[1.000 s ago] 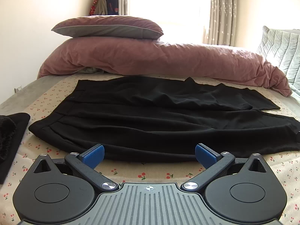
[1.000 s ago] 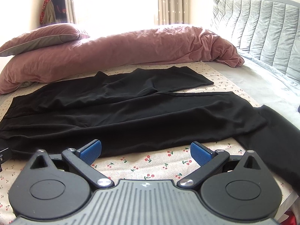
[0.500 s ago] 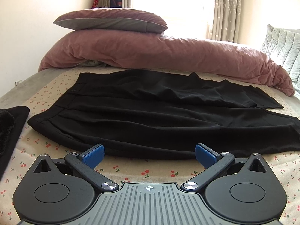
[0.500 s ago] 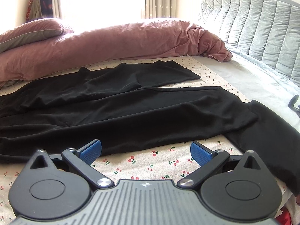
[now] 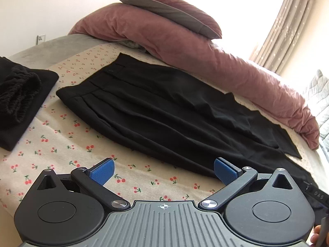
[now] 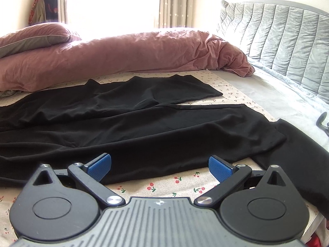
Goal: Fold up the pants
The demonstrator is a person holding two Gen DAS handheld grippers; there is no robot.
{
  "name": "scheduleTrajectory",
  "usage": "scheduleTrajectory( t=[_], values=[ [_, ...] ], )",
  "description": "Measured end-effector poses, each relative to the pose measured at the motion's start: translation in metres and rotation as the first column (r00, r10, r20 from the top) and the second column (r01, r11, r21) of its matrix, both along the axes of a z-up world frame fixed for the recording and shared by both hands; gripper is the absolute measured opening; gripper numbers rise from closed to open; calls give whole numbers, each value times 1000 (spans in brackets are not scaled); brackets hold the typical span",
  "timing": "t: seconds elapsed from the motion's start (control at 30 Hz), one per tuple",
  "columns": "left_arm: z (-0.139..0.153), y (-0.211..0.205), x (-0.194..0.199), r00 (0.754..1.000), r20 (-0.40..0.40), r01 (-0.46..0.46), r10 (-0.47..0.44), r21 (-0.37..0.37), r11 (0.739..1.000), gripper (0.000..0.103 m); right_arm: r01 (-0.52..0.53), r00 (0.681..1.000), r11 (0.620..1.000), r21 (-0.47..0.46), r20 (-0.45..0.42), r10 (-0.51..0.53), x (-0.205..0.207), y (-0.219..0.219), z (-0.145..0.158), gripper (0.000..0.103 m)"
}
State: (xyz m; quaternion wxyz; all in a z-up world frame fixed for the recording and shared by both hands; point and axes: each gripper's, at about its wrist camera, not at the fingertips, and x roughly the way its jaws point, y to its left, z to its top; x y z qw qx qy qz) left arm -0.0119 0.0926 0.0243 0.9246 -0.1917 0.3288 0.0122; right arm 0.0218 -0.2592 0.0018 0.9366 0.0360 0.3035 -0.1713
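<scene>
The bed point(image 5: 67, 144) carries a pink duvet point(image 6: 123, 53) along its far side. Black pants point(image 5: 164, 111) lie flat, spread lengthwise before the duvet. Left tongs point(image 5: 163, 170) and right tongs point(image 6: 160, 165) hover at the pants' near edge, both wide and empty.

Black pants point(image 5: 164, 111) lie flat and unfolded on a cherry-print bed sheet point(image 5: 67, 144), waistband with pleats at the left, both legs stretching right, the far leg point(image 6: 164, 88) shorter-looking and lightly wrinkled.

pants point(image 5: 174, 111) flat on bed point(image 5: 61, 144), duvet point(image 5: 226, 61) behind
</scene>
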Motion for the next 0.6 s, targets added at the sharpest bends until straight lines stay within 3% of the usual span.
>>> scheduleTrajectory(
  t=[0.1,0.17,0.37,0.47,0.6],
  values=[
    [29,21,-28,993,110,-47,49,-20,999,103,31,999,996,84,-7,-31,7,-14,0,98],
    [40,35,-30,991,112,-74,76,-15,997,103,59,998,987,148,-23,-56,12,-24,-1,98],
    [32,90,12,987,-11,-159,159,-137,978,102,109,989,954,280,-130,-75,19,-37,-16,98],
    [4,123,49,971,-144,-219,191,-216,951,101,114,985,955,274,-157,-73,19,-34,-20,98],
    [-31,143,94,941,-246,-276,230,-173,945,90,86,985,954,287,-167,-38,19,-31,-21,98]
  ],
)
